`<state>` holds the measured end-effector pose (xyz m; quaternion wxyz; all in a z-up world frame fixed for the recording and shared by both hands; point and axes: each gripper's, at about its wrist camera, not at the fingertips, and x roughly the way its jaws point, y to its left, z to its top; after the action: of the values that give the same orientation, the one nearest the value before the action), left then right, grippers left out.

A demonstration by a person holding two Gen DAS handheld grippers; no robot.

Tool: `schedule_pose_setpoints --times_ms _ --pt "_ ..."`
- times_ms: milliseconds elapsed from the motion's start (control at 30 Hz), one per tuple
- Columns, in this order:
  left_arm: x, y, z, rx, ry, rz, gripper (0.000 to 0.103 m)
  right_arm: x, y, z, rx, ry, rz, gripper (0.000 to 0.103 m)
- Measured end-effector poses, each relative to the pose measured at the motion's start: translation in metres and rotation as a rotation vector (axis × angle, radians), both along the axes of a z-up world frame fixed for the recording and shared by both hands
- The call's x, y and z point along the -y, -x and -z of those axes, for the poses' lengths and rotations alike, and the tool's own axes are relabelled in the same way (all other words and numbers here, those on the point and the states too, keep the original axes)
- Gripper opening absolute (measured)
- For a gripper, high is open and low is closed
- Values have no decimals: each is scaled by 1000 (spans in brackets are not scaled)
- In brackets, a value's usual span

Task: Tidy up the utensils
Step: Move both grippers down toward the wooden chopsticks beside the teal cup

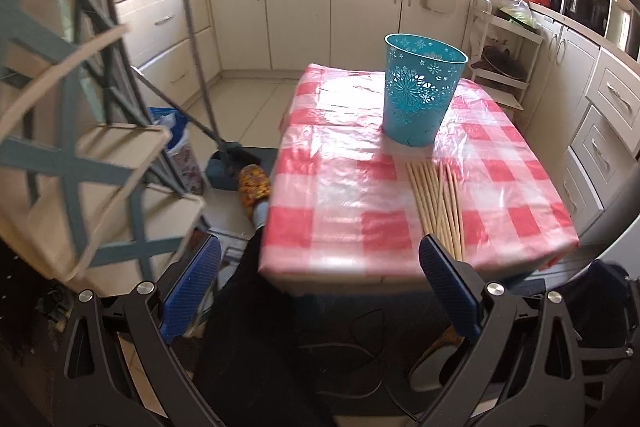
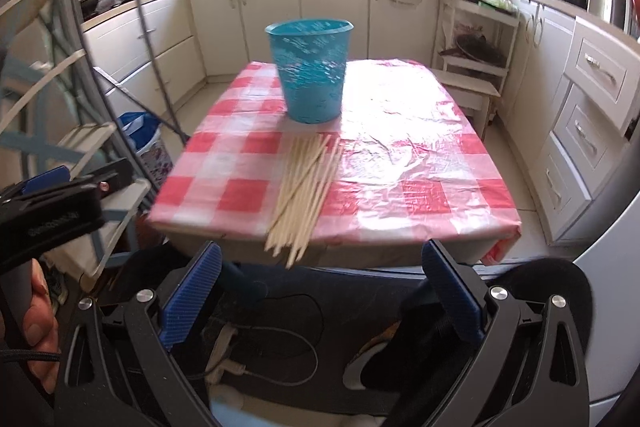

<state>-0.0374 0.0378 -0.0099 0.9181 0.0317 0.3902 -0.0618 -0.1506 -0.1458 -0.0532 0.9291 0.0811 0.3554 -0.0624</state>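
Observation:
A pile of several wooden sticks (image 1: 438,205) lies on the red-and-white checked table (image 1: 340,195), reaching its near edge; it also shows in the right wrist view (image 2: 306,187). A teal perforated cup (image 1: 420,89) stands upright just behind the sticks, also in the right wrist view (image 2: 310,69). My left gripper (image 1: 320,287) is open and empty, held before the table's near edge, left of the sticks. My right gripper (image 2: 320,291) is open and empty, below the table's near edge (image 2: 400,247), just short of the stick ends. The left gripper's body (image 2: 52,215) shows at the left of the right wrist view.
A folding ladder (image 1: 80,147) stands close on the left. A mop handle (image 1: 196,47) leans left of the table. A white shelf rack (image 1: 504,63) stands behind the table on the right. Cabinets (image 2: 592,107) line the room. Cables (image 2: 280,339) lie on the floor below.

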Motion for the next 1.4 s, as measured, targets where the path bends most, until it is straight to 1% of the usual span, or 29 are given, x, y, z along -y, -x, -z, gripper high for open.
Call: schedule_pose_setpoints --times_ms 100,133,167,233,267,300,400,533,700,833,1000,1067,1333,1400 --pt "13 -32 17 -26 -8 -2 95 17 -32 17 -8 -24 18 96" --pt "17 -41 24 -36 -11 -1 95 22 -42 22 -21 0 23 96" --pt "21 -49 30 -48 -13 -2 95 27 -53 28 -35 -1 27 96" --pt "30 -71 45 -82 -6 0 95 35 -70 41 -63 10 33 91" --pt "34 -80 52 -96 -3 2 95 41 -80 46 -74 9 35 84" --pt "37 -86 57 -105 -2 3 95 47 -93 54 -96 -7 34 79" --pt "49 -102 70 -125 -5 9 95 59 -111 65 -120 -24 40 77" --pt "56 -118 84 -141 -15 13 95 59 -129 87 -179 -56 29 74" --pt "59 -131 97 -163 -22 7 95 56 -141 104 -236 -78 17 56" --pt "62 -142 106 -181 -33 10 95 54 -146 105 -227 -57 10 53" --pt "69 -152 113 -193 -36 19 95 58 -146 103 -206 -49 11 41" --pt "76 -155 116 -194 -41 30 95 61 -145 102 -201 -53 12 38" --pt "103 -162 125 -195 -94 70 95 69 -150 101 -200 -61 13 34" --pt "108 -165 127 -198 -97 79 95 71 -154 100 -205 -58 7 31"
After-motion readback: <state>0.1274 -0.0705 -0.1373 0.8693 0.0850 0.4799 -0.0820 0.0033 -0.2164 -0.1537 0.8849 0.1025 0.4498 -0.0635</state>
